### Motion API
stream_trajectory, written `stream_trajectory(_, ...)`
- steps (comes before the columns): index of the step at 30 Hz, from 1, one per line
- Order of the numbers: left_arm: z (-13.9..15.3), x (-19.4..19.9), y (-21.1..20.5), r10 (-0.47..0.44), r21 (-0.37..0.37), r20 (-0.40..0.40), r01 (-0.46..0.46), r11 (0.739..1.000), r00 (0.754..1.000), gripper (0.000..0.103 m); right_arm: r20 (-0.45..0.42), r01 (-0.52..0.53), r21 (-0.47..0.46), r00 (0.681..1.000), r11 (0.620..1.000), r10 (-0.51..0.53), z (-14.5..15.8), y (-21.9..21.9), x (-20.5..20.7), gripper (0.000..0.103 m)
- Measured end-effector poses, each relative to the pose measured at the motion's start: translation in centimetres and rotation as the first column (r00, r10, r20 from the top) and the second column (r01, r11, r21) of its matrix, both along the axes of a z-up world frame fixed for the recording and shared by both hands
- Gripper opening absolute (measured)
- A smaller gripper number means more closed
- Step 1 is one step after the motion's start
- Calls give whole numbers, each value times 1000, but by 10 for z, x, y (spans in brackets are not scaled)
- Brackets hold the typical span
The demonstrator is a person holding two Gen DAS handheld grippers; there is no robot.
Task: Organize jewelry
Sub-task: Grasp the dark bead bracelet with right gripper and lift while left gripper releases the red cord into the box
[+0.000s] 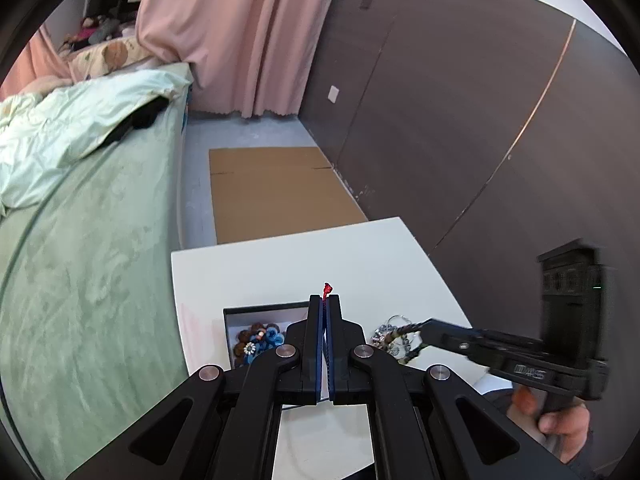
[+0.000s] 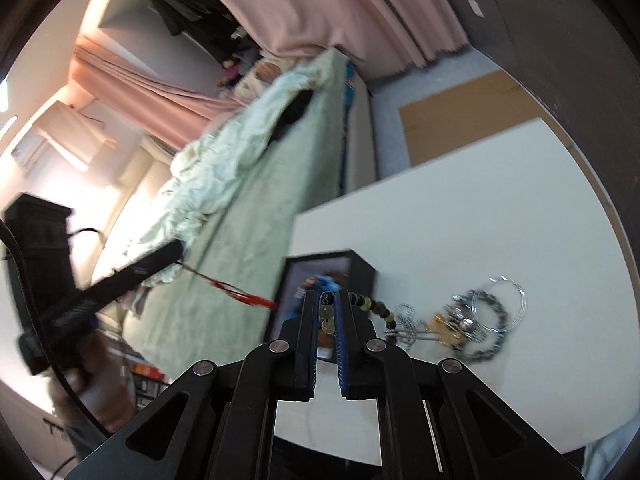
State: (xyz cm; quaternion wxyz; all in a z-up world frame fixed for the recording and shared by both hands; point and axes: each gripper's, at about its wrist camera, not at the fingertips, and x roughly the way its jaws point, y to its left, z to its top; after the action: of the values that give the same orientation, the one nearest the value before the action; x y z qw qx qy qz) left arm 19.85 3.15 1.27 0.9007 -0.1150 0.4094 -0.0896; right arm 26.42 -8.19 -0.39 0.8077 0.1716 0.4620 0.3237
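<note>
Both grippers' jaws pinch a beaded bracelet [image 2: 362, 303], left gripper [image 1: 325, 302] on its red cord, right gripper [image 2: 325, 304] on beads; next: lower it into the box [image 1: 256, 310].

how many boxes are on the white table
1. The black box sits on the white table near its edge beside the bed, with bead pieces inside. Part of the table lies out of view, so another could be hidden.

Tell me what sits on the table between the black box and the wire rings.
In the right wrist view, a tangled pile of jewelry lies on the white table between the black box and the wire rings; the bead strand trails from it.
</note>
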Motion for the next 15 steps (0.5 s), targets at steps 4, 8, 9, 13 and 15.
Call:
stream_trajectory(4, -13, 4, 5, 9, -19, -22, -10, 1000, 1000, 1, 26, 2, 44, 1000, 999, -3, 4, 5, -2, 9)
stream_trajectory(8, -25, 9, 8, 16, -37, -53, -17, 999, 998, 1, 44, -4, 81, 999, 997, 1, 11, 8, 2, 9)
stream_trajectory(9, -28, 10, 8, 17, -44, -64, -20, 999, 998, 1, 55, -4, 86, 998, 996, -1, 15, 8, 3, 9)
stream_trajectory(13, -41, 18, 9, -5, -94, -112, -5, 996, 994, 2, 101, -23, 98, 995, 995, 13, 36, 13, 1, 9)
stream_trajectory(15, -49, 22, 8, -8, -102, -152, -8, 995, 988, 4, 125, -36, 94, 992, 995, 24, 46, 17, -2, 9)
